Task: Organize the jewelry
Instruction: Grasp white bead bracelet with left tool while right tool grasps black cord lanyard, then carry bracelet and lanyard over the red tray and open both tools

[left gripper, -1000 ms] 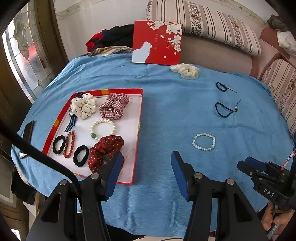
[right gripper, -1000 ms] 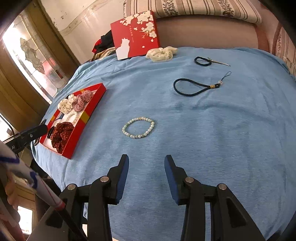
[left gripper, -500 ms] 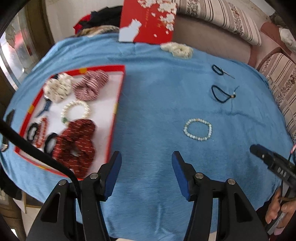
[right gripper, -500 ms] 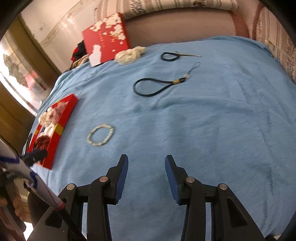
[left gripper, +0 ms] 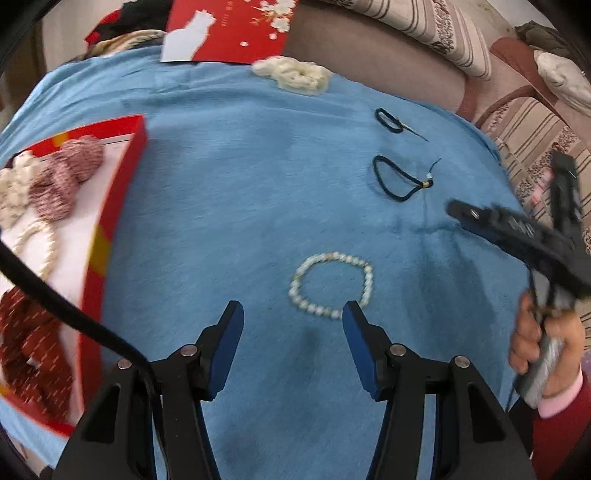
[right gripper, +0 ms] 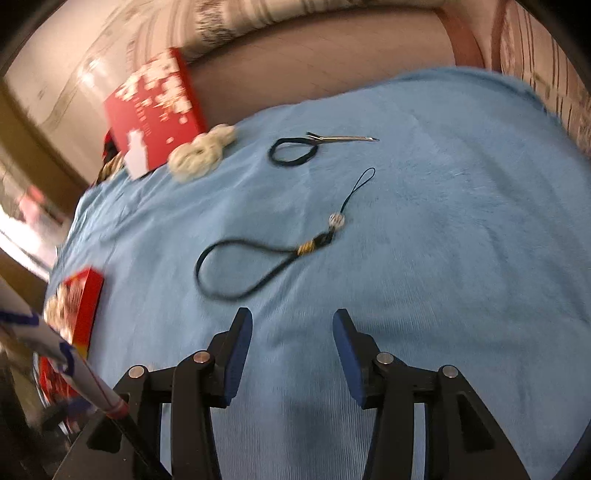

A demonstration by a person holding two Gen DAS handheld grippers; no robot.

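Note:
A pale bead bracelet [left gripper: 365,273] lies flat on the blue cloth [left gripper: 240,192]. My left gripper [left gripper: 293,314] hovers open just short of it, its right fingertip close to the bracelet's near edge; nothing is between the pads. The red tray [left gripper: 110,206] at left holds scrunchies, a pearl bracelet and other pieces. My right gripper [right gripper: 291,321] is open, its jaws opening, with nothing between them. A black cord loop [right gripper: 201,258] with a small bead charm lies just ahead of it. In the left wrist view the right gripper [left gripper: 509,225] appears at the right, held by a hand [left gripper: 543,339].
Farther back lie a black hair tie with a metal clip [right gripper: 343,138], a cream scrunchie [right gripper: 201,155] and an upright red box lid [right gripper: 155,110]. Striped cushions [left gripper: 424,22] rise behind the cloth. The tray's corner [right gripper: 86,306] shows at the left of the right wrist view.
My left gripper has sunk and come up to the bead bracelet, with the tray sliding off to the left. My right gripper has swung to the black cord loop and its jaws have widened.

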